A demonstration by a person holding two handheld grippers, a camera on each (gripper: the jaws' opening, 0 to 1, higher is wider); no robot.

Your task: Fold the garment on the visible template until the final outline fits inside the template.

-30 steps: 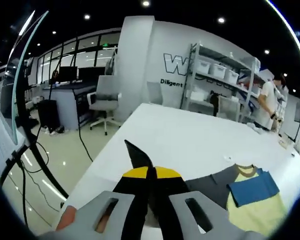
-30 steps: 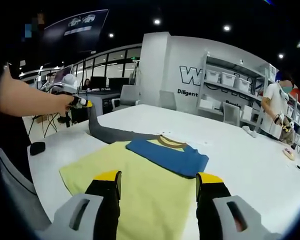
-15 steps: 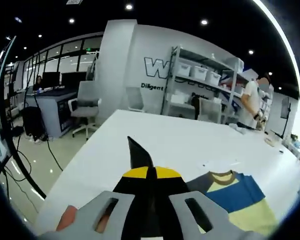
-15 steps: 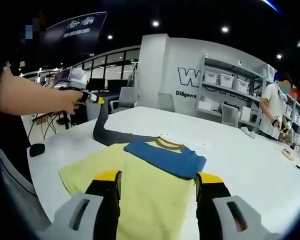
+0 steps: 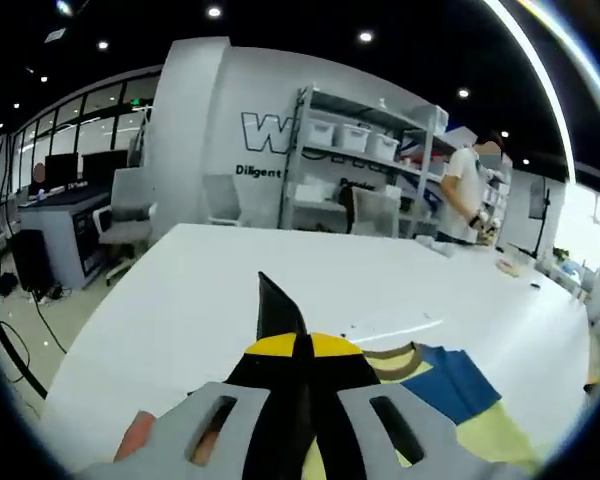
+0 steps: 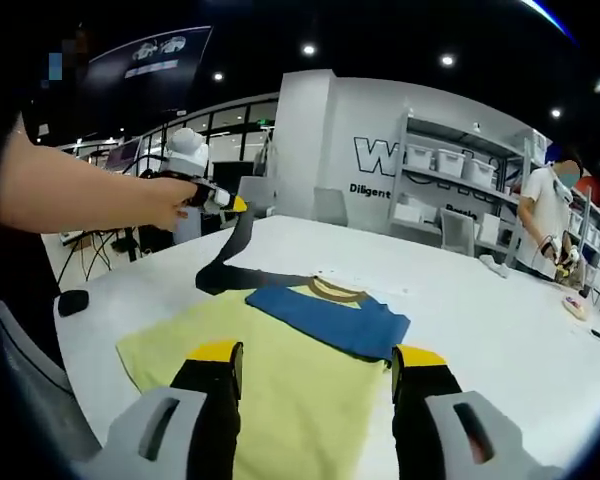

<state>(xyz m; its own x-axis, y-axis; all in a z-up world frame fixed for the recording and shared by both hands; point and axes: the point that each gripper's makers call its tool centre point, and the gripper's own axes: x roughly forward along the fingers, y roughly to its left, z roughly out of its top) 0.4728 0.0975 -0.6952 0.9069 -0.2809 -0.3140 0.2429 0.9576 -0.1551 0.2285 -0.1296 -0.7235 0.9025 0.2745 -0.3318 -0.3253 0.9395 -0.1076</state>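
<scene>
The yellow shirt (image 6: 280,385) lies flat on the white counter (image 6: 480,310), its blue sleeve (image 6: 330,318) folded across. The left gripper (image 6: 230,203) pinches the grey sleeve (image 6: 230,258), lifting it. The right gripper (image 6: 318,375) hovers above with jaws wide, holding nothing.

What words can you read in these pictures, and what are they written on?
"W": big letter on the white wall, the rest hidden behind the shelves.
"Diligent": small word under it on the same wall; what follows is hidden.
Dark hanging sign in the right gripper view: too blurred to read.
Nothing readable on the shirt.
</scene>
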